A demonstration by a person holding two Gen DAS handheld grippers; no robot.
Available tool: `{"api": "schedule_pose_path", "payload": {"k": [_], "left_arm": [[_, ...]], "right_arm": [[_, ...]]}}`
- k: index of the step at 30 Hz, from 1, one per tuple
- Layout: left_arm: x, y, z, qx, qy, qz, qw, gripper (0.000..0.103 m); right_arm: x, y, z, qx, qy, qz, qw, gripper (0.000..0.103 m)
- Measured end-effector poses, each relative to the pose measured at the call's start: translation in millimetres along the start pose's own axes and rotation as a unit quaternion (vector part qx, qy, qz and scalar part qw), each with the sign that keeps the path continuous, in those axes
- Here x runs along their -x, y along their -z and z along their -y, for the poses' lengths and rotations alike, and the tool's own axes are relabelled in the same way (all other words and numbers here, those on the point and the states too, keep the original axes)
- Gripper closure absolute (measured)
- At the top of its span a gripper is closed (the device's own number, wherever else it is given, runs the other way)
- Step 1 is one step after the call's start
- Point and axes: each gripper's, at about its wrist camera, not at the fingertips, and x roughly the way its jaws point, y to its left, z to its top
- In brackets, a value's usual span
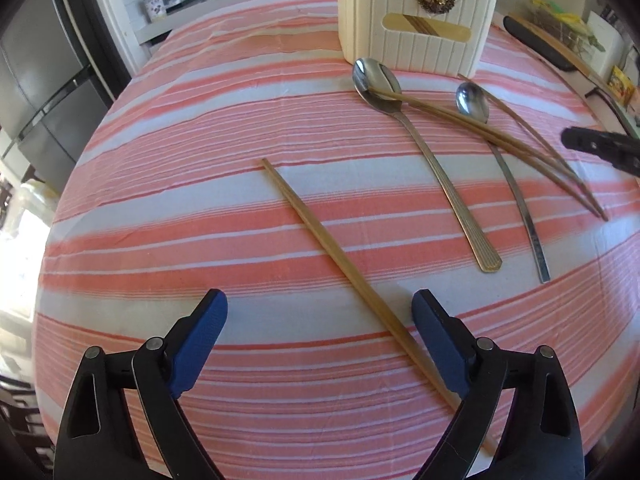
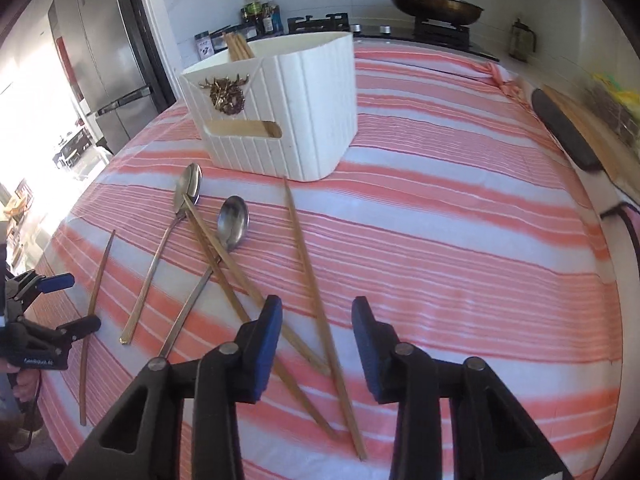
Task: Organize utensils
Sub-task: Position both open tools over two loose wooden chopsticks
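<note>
With a lone chopstick (image 1: 340,256) lying between the wide-apart jaws of the left gripper (image 1: 320,312), the pick-up is beginning; next it must clamp it and carry it ahead to the white holder (image 1: 416,28).

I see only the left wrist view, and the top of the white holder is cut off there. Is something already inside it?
Observer: Yes. In the right wrist view, several chopsticks stand out of the white holder at its far corner.
Operator: And the right gripper? I see only a dark tip at my right edge.
Observer: The right gripper has its jaws apart and grips nothing. A loose chopstick lies below the gap.
Operator: What is behind the holder?
Observer: A stove, with a lidded pan on it.
</note>
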Motion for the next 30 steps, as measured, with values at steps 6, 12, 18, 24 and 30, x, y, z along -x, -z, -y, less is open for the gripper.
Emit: {"api": "schedule_pose_path", "payload": {"k": [6,12,18,24,30], "left_arm": [[9.5,5.6,5.1,-0.058,0.030,-0.002,0.9978,0.041],[6.1,-8.2,-22.1,-0.101,0.012,-0.008,0.9948,0.076],[-0.4,-11.9,-54.5,-0.018,0.039,-0.003,0.9991,0.037],[3.6,6.1,-47.1,0.048,0.064,0.018,0.9966,0.014],[5.3,20.5,-26.3,0.024,0.018,0.024,0.9993,0.005]], "right_arm": [[-37.2,-11.4,-5.0,0.041,0.012,-0.060,0.997,0.095],[-13.7,12.1,34.1,-0.029,0.065,-0.054,0.996,0.097],[20.8,53.5,55.0,-0.055,0.108,-0.034,0.992,0.096],[38.9,79.4,54.3,-0.059,0.091,-0.004,0.994,0.053],[32.3,82.5,61.9,-0.047,0.099,0.005,0.994,0.048]]}}
